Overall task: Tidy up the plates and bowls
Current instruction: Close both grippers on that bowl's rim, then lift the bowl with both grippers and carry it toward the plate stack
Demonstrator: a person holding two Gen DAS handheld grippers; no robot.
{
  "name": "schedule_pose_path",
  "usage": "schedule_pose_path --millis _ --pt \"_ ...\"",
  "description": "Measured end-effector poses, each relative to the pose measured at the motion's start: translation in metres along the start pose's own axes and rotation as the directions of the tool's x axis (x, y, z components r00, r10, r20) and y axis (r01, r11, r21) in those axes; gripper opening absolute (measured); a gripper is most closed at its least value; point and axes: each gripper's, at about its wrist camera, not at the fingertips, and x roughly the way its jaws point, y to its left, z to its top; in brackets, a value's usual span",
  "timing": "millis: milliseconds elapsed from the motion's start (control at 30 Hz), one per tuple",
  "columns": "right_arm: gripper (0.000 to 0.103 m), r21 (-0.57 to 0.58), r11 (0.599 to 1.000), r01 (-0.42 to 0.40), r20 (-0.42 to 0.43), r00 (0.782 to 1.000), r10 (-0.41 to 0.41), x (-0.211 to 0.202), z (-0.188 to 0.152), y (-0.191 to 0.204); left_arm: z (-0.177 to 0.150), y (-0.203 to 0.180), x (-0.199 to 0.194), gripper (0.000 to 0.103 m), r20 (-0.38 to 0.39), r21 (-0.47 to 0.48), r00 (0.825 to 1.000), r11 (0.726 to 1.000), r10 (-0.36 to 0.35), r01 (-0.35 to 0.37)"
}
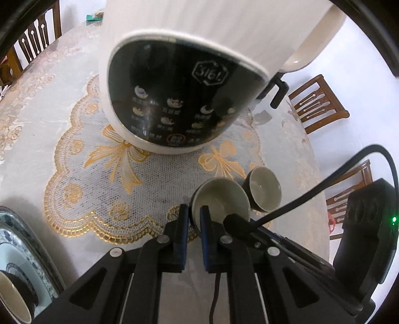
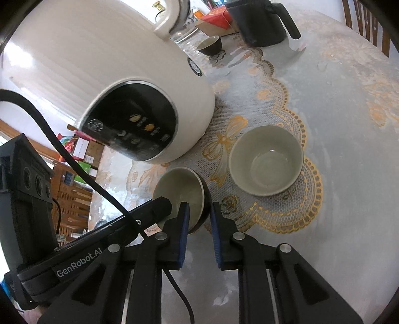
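Note:
My left gripper (image 1: 194, 211) is shut on the rim of a small dark bowl with a pale inside (image 1: 222, 199), held tilted over the lace mat. A second small bowl (image 1: 264, 192) is just beyond it. In the right wrist view, my right gripper (image 2: 199, 209) is shut on the rim of a tilted dark bowl (image 2: 179, 189). A larger pale bowl (image 2: 266, 159) stands upright on the mat to its right. Another dark bowl (image 2: 210, 44) stands far back. A patterned plate (image 1: 22, 239) with a cup on it (image 1: 12, 294) lies at lower left.
A big white cooker with a black panel (image 1: 179, 87) stands on the gold lace mat (image 1: 99, 199), also in the right wrist view (image 2: 112, 82). A black jug (image 2: 261, 22) stands at the back. Wooden chairs (image 1: 319, 104) surround the table.

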Motion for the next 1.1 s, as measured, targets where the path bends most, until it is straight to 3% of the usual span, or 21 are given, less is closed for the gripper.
schedule_pose_path --millis 467,1100 --pt "0.02 0.01 1.0 0.002 0.052 0.999 -0.002 -0.032 -0.033 0.03 -0.027 0.005 -0.05 0.007 0.034 0.05 0.999 0.999 -0.021 0.019" --pt "0.02 -0.046 0.999 -0.02 0.043 0.999 0.022 -0.038 -0.078 0.094 -0.06 0.053 -0.115 0.007 0.083 0.0 0.997 1.0 -0.007 0.007"
